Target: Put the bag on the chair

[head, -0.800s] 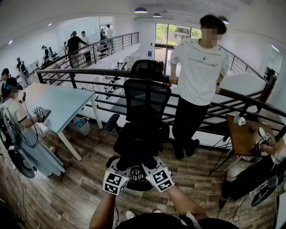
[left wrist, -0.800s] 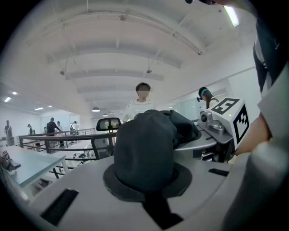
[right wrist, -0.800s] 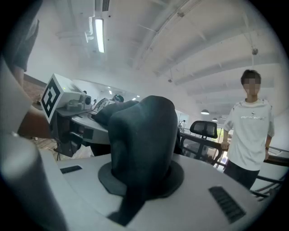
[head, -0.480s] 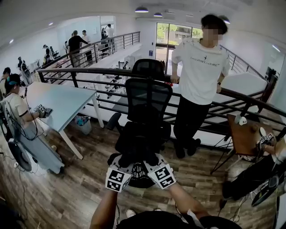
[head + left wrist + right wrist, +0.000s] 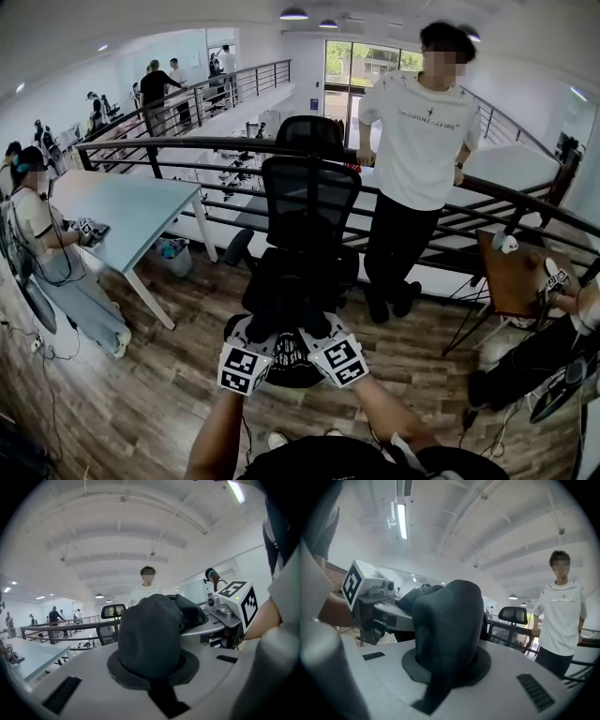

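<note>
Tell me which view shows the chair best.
Head view: the whole black chair shows, with headrest, back and seat, straight ahead. Both gripper views catch only its upper part past the bag, which fills their middle.

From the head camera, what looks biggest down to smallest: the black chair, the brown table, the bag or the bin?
1. black chair
2. brown table and bag: about alike. The bag is nearer and partly hidden, so I can't rank them.
3. bin

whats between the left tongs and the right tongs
The dark bag: the head view shows it between the left tongs and right tongs, both shut on it, in front of the chair.
</note>
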A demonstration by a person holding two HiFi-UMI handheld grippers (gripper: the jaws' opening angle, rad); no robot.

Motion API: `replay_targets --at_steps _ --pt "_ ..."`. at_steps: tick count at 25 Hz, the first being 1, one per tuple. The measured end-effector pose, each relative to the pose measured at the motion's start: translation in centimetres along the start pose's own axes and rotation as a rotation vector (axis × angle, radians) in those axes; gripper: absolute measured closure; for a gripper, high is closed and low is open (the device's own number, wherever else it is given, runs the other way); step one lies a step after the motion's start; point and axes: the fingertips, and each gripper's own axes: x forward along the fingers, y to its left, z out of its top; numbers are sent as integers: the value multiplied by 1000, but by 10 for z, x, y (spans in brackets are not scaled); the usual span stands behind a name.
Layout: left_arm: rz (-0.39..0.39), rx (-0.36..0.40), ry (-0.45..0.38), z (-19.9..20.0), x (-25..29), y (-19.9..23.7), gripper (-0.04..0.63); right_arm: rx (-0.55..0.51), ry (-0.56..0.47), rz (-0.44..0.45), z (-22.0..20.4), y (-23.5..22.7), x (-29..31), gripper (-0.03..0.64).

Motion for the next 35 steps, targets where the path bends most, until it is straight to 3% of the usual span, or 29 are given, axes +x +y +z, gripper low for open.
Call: replay_targets --at_steps 19,25,35 --pt "-98 3 -39 -9 -5 41 543 33 8 -65 6 15 36 577" --pt "-131 -40 -67 -14 -7 52 543 30 36 -80 4 21 45 577" --pt "-166 -50 -71 -19 20 61 543 39 50 -96 -6 1 59 578"
